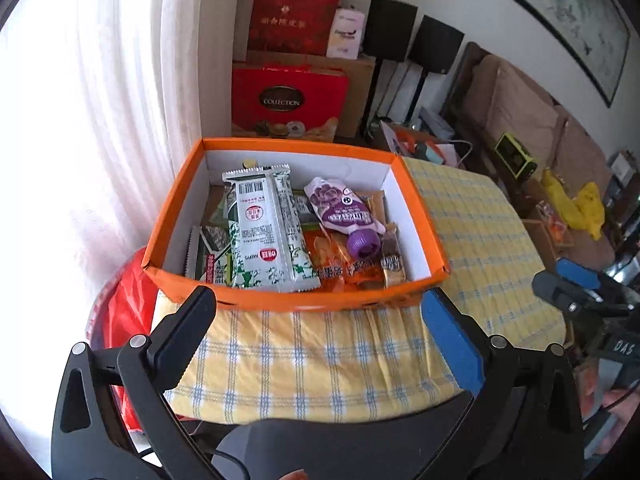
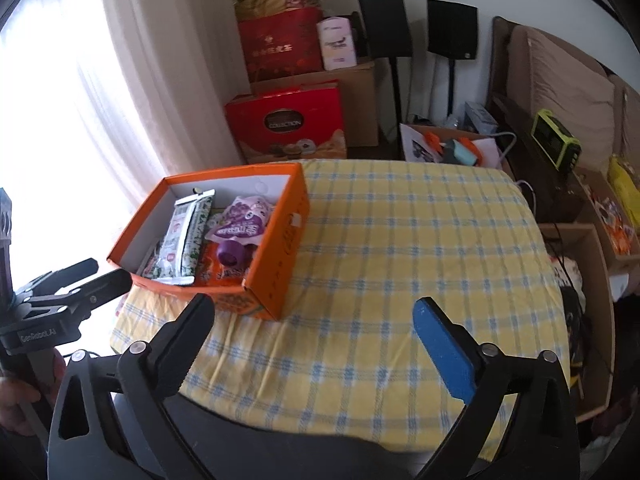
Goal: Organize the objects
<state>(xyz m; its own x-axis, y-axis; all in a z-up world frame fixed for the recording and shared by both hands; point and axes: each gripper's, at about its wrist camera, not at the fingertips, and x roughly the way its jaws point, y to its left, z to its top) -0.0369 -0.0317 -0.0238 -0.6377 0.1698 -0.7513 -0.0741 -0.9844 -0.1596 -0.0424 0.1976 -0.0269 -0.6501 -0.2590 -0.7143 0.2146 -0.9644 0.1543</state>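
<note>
An orange box (image 1: 320, 303) with a white inside stands on the yellow checked tablecloth (image 1: 320, 360). In it lie a white and green snack packet (image 1: 266, 232), a purple spouted pouch (image 1: 344, 212), orange packets (image 1: 344, 264) and small wrapped sweets (image 1: 392, 264). My left gripper (image 1: 318, 300) is open and empty, just in front of the box's near wall. My right gripper (image 2: 314, 310) is open and empty, over the cloth to the right of the box (image 2: 276, 248). The left gripper also shows in the right wrist view (image 2: 92, 276), and the right gripper in the left wrist view (image 1: 568, 280).
Red gift boxes (image 1: 290, 96) and cardboard cartons are stacked behind the table by the white curtain (image 1: 100, 120). Two black speakers (image 2: 386, 26) stand on poles. A sofa (image 1: 520, 112) and cluttered boxes lie to the right. A red bag (image 1: 124, 320) hangs at the table's left edge.
</note>
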